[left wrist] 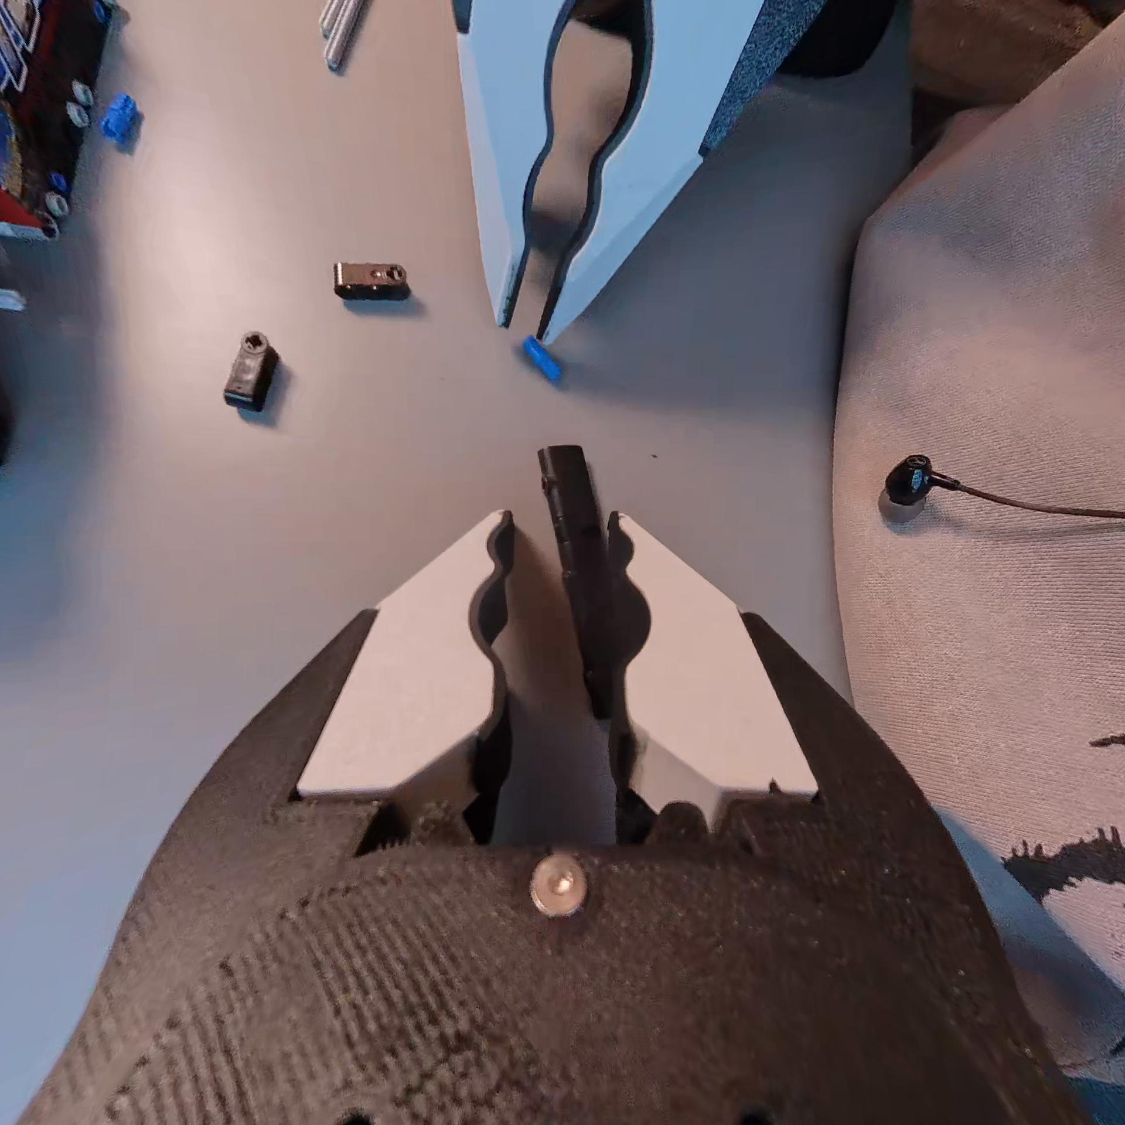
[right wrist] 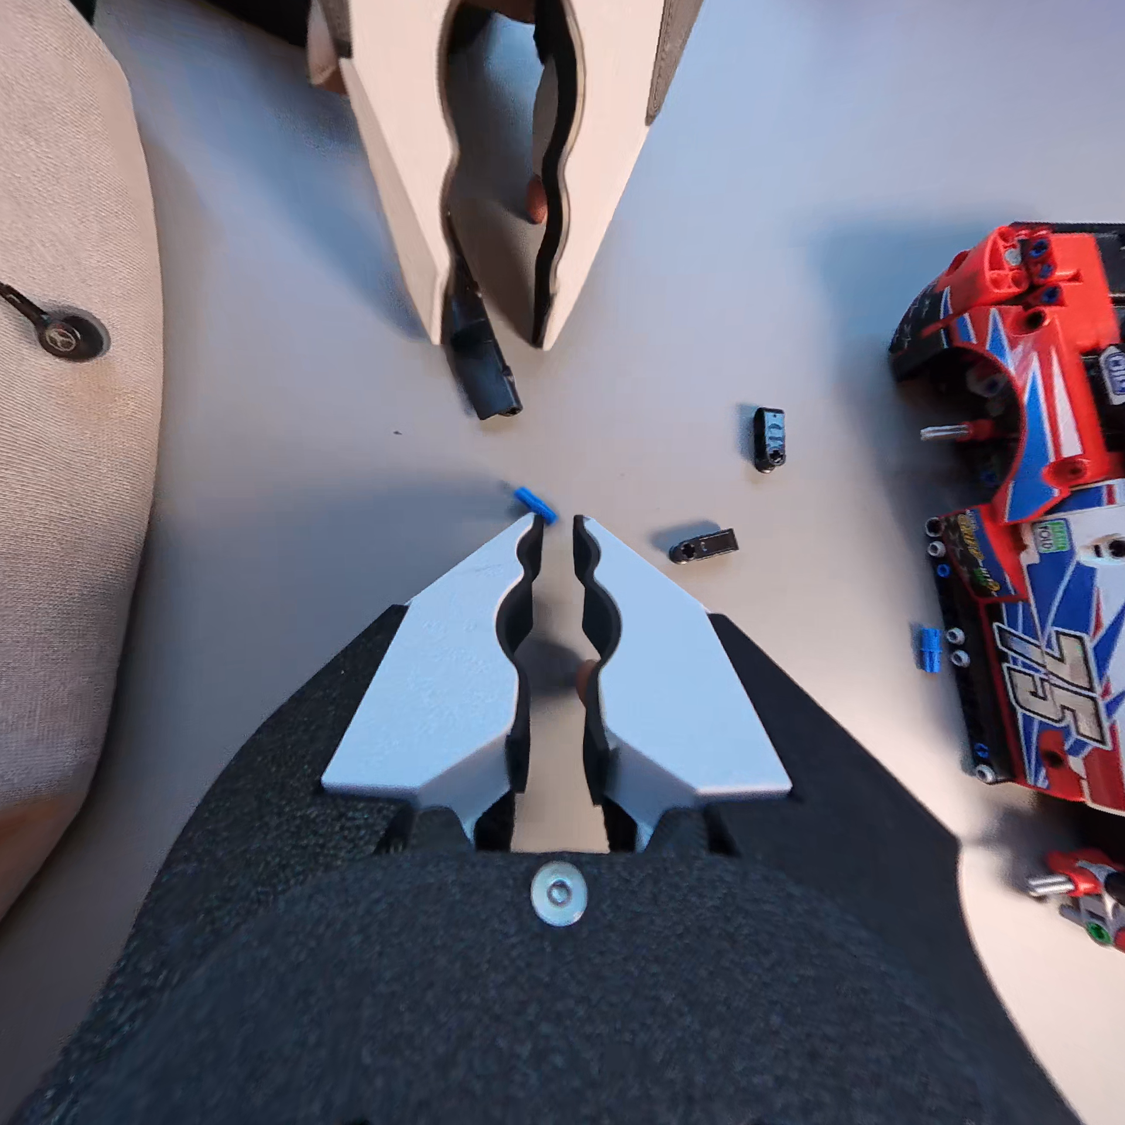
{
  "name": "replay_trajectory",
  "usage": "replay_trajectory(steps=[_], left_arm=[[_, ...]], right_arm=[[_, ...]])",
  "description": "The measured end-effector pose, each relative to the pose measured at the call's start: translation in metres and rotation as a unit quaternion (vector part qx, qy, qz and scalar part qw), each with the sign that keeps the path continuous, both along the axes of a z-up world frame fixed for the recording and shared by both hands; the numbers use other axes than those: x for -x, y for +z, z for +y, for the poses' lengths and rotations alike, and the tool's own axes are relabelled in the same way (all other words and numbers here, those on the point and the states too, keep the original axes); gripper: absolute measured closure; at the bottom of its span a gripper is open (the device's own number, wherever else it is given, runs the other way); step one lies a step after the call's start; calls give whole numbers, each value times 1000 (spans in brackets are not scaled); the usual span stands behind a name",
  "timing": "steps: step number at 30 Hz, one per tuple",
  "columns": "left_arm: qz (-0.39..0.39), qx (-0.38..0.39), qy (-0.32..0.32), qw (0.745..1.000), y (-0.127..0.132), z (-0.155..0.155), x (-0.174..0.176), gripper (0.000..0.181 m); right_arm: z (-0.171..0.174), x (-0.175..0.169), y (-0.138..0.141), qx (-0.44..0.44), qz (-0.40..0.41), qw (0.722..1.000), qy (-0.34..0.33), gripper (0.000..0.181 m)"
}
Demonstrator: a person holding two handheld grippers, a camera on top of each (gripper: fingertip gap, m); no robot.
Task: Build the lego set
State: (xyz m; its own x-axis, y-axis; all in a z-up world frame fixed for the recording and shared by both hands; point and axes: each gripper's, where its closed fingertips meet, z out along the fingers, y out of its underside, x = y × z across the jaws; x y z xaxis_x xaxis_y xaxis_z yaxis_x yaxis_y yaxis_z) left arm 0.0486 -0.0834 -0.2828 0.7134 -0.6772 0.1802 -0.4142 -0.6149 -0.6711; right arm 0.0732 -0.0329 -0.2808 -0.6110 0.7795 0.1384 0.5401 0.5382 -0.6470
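Two grippers at work, tips almost nose to nose. Right gripper (right wrist: 558,518): narrowed to a slit, clamping nothing, one tip touching the blue pin (right wrist: 536,505). Apparently lining up to pinch it off the grey table (right wrist: 700,274); a fitting gap for so small a part.

Left gripper (left wrist: 560,517), just across the blue pin: parted wider, with a long black beam (left wrist: 572,548) between the jaws, resting against one pad and clear of the other. Not clamped, then, as far as can be seen. Seemingly placed so as to turn the beam's open end toward the blue pin, ready for a push-in fit.

Near the blue pin, on the side away from the person: a near black connector (right wrist: 703,543) lying flat, and beyond it a far black connector (right wrist: 768,438). Probably laid out loose and apart for easy picking in turn.

Well apart from the blue pin, past both connectors: the model car (right wrist: 1035,548), red, blue and white, partly built and pushed aside to leave working room. Just beside its flank, a spare blue pin (right wrist: 928,651).

On the opposite side of the blue pin: beige cloth (left wrist: 974,609) bearing a clip-on microphone (left wrist: 907,481).

Blue pin not yet lifted; joining to the beam not yet begun.
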Motion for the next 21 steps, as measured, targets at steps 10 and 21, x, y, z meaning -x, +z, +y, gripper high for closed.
replay_trajectory(steps=[10, 21], left_arm=[[35, -32, -27, 999, -2, 10, 0, 169], [35, -16, -53, 998, -2, 14, 5, 169]], right_arm=[[-8, -5, 0, 25, -23, 998, 44, 160], [-20, 23, -6, 20, -70, 984, 162, 164]])
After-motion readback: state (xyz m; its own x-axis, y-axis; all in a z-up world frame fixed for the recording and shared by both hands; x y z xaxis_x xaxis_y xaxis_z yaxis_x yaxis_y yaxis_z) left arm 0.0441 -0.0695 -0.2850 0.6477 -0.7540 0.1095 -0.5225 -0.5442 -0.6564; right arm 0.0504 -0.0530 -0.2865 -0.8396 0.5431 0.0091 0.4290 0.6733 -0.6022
